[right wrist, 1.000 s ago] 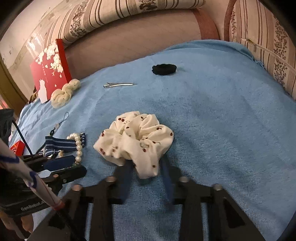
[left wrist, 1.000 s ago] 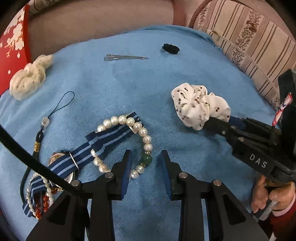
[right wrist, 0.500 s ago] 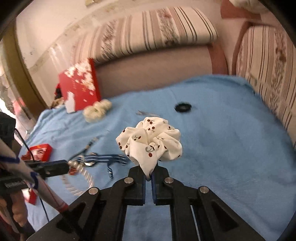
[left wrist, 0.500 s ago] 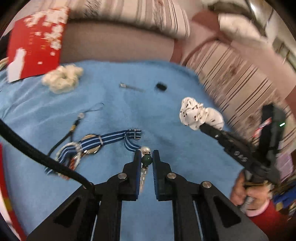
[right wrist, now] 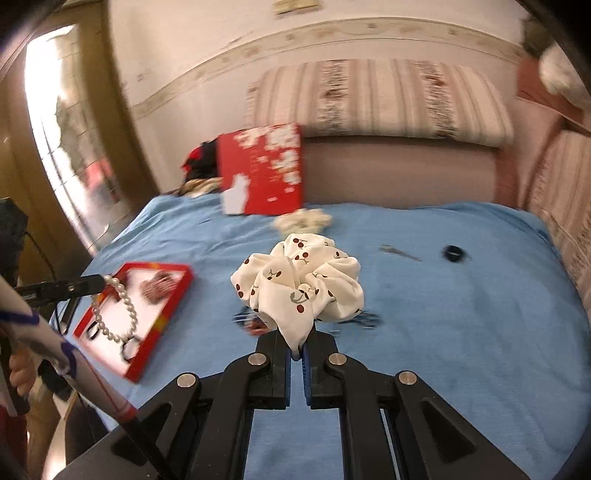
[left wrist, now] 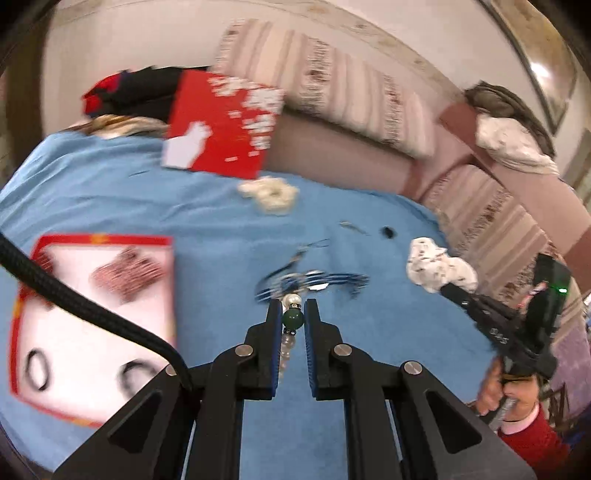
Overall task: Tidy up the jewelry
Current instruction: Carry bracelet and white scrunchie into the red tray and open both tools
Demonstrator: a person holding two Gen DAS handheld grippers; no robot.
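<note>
Two grippers each hold one thing up over the blue blanket (right wrist: 443,314). The left gripper (left wrist: 293,321) has its fingers squeezed on the pearl bracelet (left wrist: 293,319) at its green bead; the loop hangs above the red tray (right wrist: 162,314). The right gripper (right wrist: 297,350) pinches the cherry scrunchie (right wrist: 299,284), which hides the striped strap behind it. Small far things look blurry.

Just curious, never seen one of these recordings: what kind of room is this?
Most likely a home living room or bedroom. A striped cushion rests on upholstered seating, a blue blanket covers the surface, and a wallpaper border runs along the wall.
</note>
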